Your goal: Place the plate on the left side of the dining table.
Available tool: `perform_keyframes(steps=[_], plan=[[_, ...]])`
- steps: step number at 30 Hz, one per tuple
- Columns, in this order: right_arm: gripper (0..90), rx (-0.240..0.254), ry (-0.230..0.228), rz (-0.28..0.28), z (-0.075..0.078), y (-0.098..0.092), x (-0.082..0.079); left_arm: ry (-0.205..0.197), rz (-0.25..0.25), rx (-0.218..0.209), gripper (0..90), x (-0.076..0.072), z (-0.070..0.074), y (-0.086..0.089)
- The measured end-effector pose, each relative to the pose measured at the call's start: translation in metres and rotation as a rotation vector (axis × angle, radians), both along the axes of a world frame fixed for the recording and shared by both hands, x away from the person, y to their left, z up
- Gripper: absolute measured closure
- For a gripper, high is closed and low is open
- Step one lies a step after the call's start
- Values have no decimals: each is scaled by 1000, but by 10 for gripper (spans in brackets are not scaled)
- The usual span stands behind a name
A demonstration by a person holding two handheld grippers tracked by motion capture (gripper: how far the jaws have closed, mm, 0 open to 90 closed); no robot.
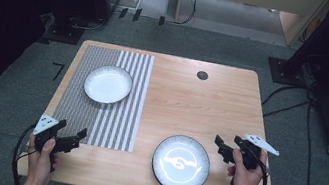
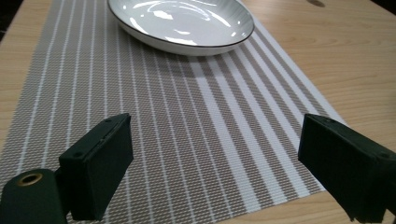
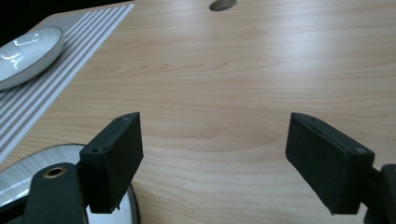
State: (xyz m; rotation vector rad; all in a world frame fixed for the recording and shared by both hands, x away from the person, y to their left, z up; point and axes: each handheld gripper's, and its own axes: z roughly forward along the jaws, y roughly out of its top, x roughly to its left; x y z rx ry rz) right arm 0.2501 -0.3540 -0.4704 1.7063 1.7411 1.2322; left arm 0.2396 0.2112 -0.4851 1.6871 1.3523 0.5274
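High view: the left hand-held gripper [image 1: 74, 139] is held spread and empty at the striped woven placemat's [image 1: 120, 115] near edge. The right hand-held gripper [image 1: 222, 148] is held equally spread, gripping nothing, just beside the dark-rimmed white ceramic plate [image 1: 181, 164] on the light wooden table [image 1: 191, 102].

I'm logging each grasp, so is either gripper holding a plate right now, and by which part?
Nothing is held. The left gripper and right gripper both stand open, jaws apart and empty.

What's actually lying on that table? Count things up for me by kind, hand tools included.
Plates: 2, one white plate on the mat, one dark-rimmed plate on bare wood.
Striped placemat: 1.
Hand-held grippers: 2, left gripper and right gripper, both open and holding nothing.
Total: 5.
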Motion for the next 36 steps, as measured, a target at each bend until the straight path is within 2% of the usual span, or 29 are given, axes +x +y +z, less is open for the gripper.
perform_keyframes(steps=[4, 9, 15, 19, 23, 29, 31, 36], plan=[[184, -7, 5, -22, -6, -15, -9, -4, 11, 25, 100, -3, -3, 6], [183, -20, 10, -56, -13, -33, -20, 19, 23, 68, 97, -4, -11, 13], [183, -39, 26, -98, -25, -54, -33, 16, 58, 61, 97, -4, -9, 31], [182, -44, 45, -131, -33, -68, -40, 28, 77, 77, 93, -4, -14, 41], [178, -52, 58, -154, -39, -79, -45, 33, 99, 140, 93, -1, -19, 49], [176, -67, 82, -180, -49, -87, -51, 70, 116, 150, 93, 1, -26, 61], [176, -77, 90, -178, -52, -87, -51, 62, 103, 150, 93, 1, -26, 61], [172, -105, 108, -188, -53, -82, -50, 76, 80, 190, 88, 2, -29, 59]])
